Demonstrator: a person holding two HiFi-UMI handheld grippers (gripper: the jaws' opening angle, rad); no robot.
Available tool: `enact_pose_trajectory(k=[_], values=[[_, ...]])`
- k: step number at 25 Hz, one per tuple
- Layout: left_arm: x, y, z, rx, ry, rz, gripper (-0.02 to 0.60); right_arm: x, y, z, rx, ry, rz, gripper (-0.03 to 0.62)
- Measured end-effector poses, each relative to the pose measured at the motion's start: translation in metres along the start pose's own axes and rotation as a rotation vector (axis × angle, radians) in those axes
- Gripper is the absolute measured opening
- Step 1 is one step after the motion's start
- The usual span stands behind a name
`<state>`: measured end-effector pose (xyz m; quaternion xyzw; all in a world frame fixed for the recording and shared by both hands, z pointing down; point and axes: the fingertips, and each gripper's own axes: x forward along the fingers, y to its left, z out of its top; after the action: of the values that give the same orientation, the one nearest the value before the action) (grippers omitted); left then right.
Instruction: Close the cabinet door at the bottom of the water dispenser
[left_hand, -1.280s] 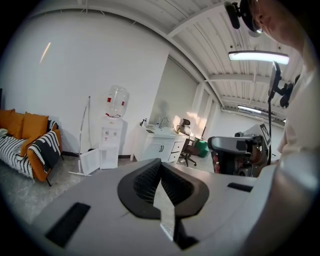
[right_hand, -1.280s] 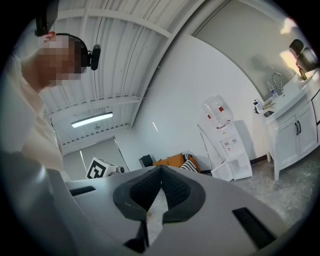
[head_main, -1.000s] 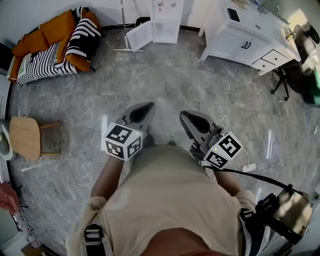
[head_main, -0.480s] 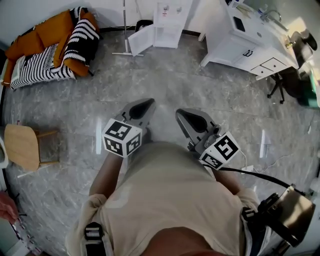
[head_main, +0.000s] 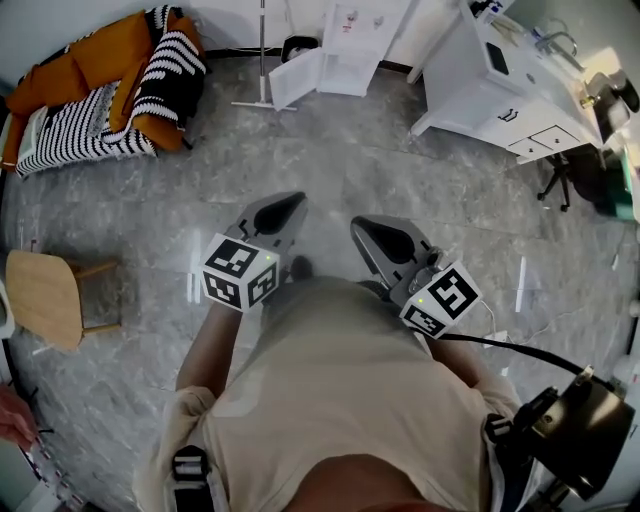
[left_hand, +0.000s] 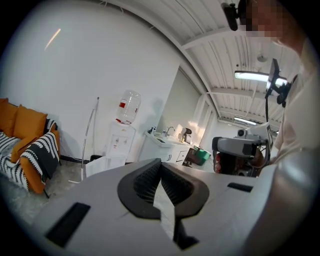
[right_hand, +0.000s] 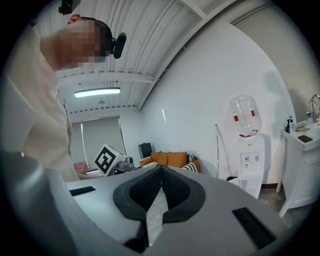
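Note:
The white water dispenser (head_main: 360, 45) stands against the far wall, with a clear bottle (left_hand: 127, 106) on top. Its bottom cabinet door (head_main: 295, 80) hangs open to the left. The left gripper view shows the dispenser (left_hand: 119, 145) and its open door (left_hand: 102, 166) far ahead; the right gripper view has the dispenser (right_hand: 248, 160) at the right. My left gripper (head_main: 298, 202) and right gripper (head_main: 360, 227) are held side by side in front of the person's body, well short of the dispenser. Both are shut and empty, as the left gripper (left_hand: 160, 162) and right gripper (right_hand: 161, 169) views confirm.
An orange sofa (head_main: 100, 90) with striped cushions sits at the back left, a wooden stool (head_main: 40, 295) at the left. A white counter with drawers (head_main: 510, 90) and an office chair (head_main: 570, 160) are at the right. A pole stand (head_main: 262, 60) rises beside the dispenser. A cable and plug (head_main: 497, 338) lie on the grey floor.
The person has walked forward: the dispenser, sofa and counter sit nearer and shifted right in the head view. Both grippers stay shut, held in front.

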<state>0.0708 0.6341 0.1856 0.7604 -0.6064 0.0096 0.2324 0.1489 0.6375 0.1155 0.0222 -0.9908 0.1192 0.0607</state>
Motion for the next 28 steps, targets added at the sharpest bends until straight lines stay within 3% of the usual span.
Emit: enact_pose_trajectory(k=[5,14,28], values=[[-0.002,0.017,-0.005,-0.053,0.004,0.005,-0.009,0.014,-0.001,-0.003,0.009,0.039,-0.001,0.014],[0.026,0.004,0.006,-0.039,0.027,-0.005,-0.009,0.009,-0.035,0.005,0.055,-0.002,-0.037,0.014],[0.128,-0.013,0.043,0.011,0.097,0.036,-0.009,-0.027,-0.163,0.012,0.243,-0.064,-0.055,0.014]])
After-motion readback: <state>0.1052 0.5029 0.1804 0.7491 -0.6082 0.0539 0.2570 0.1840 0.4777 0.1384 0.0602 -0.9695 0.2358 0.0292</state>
